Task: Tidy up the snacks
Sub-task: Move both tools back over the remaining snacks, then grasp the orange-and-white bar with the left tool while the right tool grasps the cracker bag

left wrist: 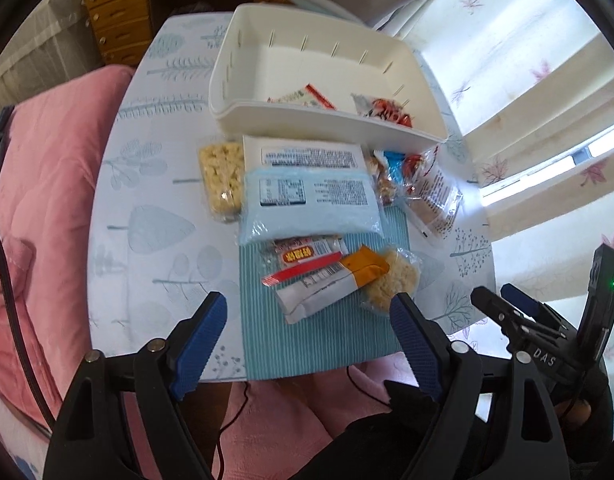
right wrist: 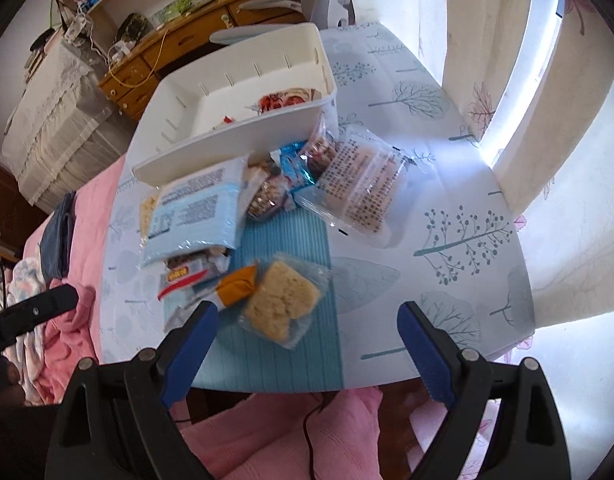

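A white bin (left wrist: pixel 331 124) (right wrist: pixel 227 140) stands at the far side of the table and holds a few red-printed snack packs (left wrist: pixel 387 110). In front of it lies a pile of snacks: a light blue pack (left wrist: pixel 311 204) (right wrist: pixel 195 216), an orange and white bar (left wrist: pixel 331 280) (right wrist: pixel 235 284), a rice cracker in clear wrap (left wrist: pixel 391 280) (right wrist: pixel 283 300), a puffed grain block (left wrist: pixel 221 178), and a clear printed pack (right wrist: pixel 359 184). My left gripper (left wrist: pixel 309 312) is open and empty just short of the bar. My right gripper (right wrist: pixel 307 320) is open and empty over the cracker.
The snacks lie partly on a teal ribbed mat (left wrist: pixel 327 332) (right wrist: pixel 283 344) on a tree-patterned tablecloth (left wrist: pixel 155 216) (right wrist: pixel 447 240). Pink bedding (left wrist: pixel 47 200) lies left and below. A wooden desk (right wrist: pixel 175 48) stands behind. Bright curtains (right wrist: pixel 547 100) hang right.
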Tool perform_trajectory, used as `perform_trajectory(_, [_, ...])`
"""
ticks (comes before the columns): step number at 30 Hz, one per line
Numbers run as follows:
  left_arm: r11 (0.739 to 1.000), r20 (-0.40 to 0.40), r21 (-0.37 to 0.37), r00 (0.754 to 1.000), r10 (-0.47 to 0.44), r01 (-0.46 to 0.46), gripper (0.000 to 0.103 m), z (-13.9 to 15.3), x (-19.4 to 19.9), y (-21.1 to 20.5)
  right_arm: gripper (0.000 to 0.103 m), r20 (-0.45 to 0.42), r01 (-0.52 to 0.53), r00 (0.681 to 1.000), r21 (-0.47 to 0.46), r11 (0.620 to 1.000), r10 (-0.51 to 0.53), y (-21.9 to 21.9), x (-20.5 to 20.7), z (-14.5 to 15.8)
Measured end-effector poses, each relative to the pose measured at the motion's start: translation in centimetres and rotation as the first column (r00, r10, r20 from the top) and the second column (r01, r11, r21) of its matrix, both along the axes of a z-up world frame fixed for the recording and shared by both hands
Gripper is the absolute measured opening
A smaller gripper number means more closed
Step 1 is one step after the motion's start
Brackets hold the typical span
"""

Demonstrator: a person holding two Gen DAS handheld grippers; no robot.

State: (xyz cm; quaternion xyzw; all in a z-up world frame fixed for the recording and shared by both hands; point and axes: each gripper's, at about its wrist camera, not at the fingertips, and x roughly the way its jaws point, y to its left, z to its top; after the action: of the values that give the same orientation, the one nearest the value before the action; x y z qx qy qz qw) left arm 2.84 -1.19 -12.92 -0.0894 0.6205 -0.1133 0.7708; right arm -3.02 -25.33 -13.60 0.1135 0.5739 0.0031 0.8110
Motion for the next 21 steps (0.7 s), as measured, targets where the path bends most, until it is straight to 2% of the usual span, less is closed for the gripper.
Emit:
perform_trajectory(6, [0.998,-0.070,0.021,0.995,0.069,-0.067,0.089,-2.1,0.7,-1.6,0.092,-0.070,-0.092,0.993,0.050,0.995,0.095,-1.3,1.1,-1.8])
perform_trajectory(13, [0.987,-0.173,0.039,0.972,0.161,-0.156,0.092,-5.8,1.1,-3.1,0.092,-0.160,-0.211,0.959,0.149,0.966,0.234,-1.2,3.1,-4.5])
perform_trajectory(17, [0.973,-0.248,0.028,0.942,0.228,-0.228,0.092,-8.1,1.1,-3.4,0.092,-0.225,-0.260,0.926,0.196,0.945,0.302,-0.3,4.5,-6.4])
perform_trajectory(21, [0.933,-0.351,-0.006,0.874,0.336,-0.360,0.092,-10.5,0.9,-3.0,0.092,-0.286,-0.303,0.889,0.220,0.927,0.358,0.8,5.6,-8.0])
